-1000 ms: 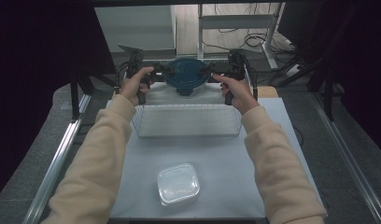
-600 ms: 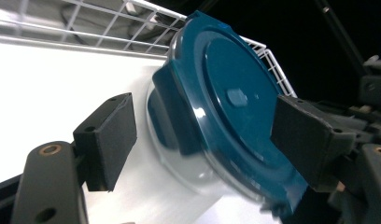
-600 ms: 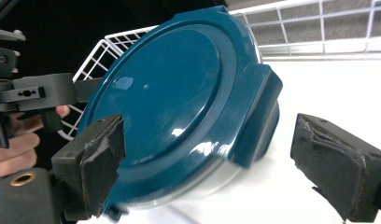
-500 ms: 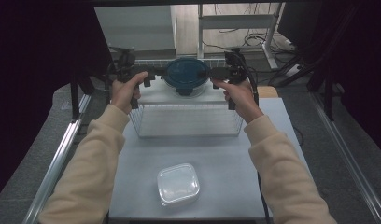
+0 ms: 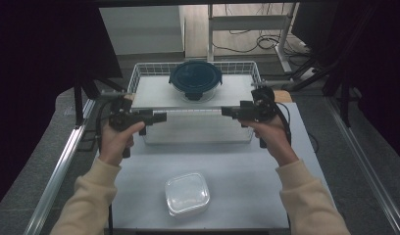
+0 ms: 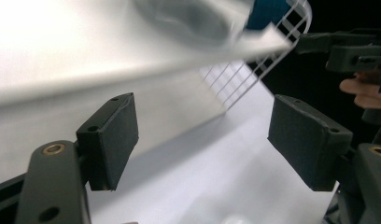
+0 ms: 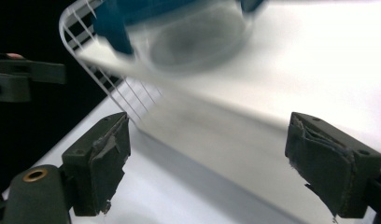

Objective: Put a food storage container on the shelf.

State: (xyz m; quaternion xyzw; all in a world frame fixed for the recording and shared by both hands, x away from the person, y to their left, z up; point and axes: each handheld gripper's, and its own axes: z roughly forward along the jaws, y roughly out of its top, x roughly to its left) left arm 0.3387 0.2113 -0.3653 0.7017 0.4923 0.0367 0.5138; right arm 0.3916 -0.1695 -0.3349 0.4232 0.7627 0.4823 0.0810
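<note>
2 grippers are seen over 1 white table (image 5: pixel 237 176). At the left of the high view, the left gripper (image 5: pixel 161 117) is held level in the person's left hand (image 5: pixel 114 139), with its jaws pointed toward the middle; the jaws have just been opening and now stand apart with nothing between them. In the middle, 1 white wire basket (image 5: pixel 139 73) is set at the far end of the table, and 1 round bowl with a dark blue lid (image 5: pixel 195 78) is placed inside it, toward the back. Nearer the person, 1 clear square box with a lid (image 5: pixel 187 193) is laid on the table, well apart from the basket. At the right, the right gripper (image 5: pixel 226 110) is held in the right hand (image 5: pixel 271 134), pointed back at the left one; its jaws have also just been opening and are released, with nothing gripped. Both grippers are just in front of the basket's near rim, apart from the bowl.
</note>
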